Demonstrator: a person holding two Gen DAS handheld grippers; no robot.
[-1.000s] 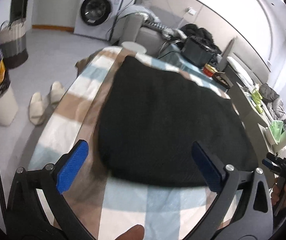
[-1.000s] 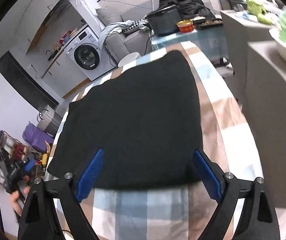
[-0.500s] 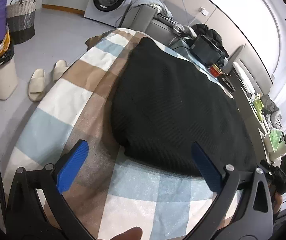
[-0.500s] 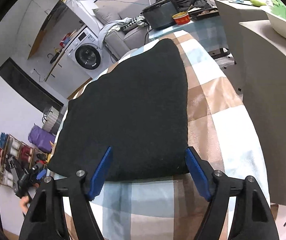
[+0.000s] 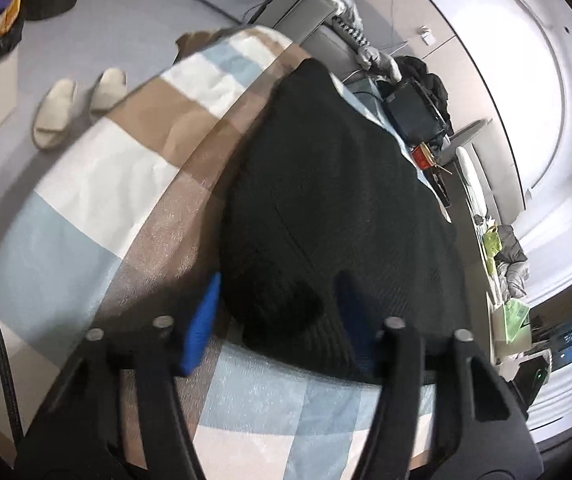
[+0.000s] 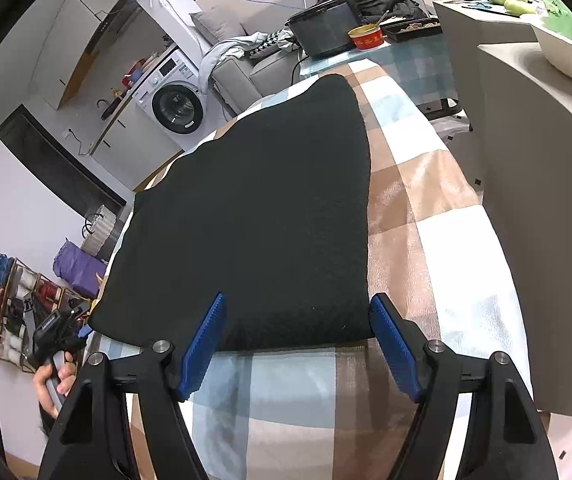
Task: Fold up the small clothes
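Knitwear (image 5: 337, 200) is straddled at its near corners on the checked cloth (image 5: 86, 184), ready for folding: left gripper (image 5: 276, 316) has just been closing, apparently pinching fabric; right gripper (image 6: 297, 344) is held wide.

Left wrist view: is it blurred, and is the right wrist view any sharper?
Left wrist: motion-smeared throughout, the black garment and left gripper soft, heavy shadow at its near corner. Right wrist: crisp, evenly lit, knit texture readable on the garment; right gripper sharp. Both bend straight lines, fisheye-style.
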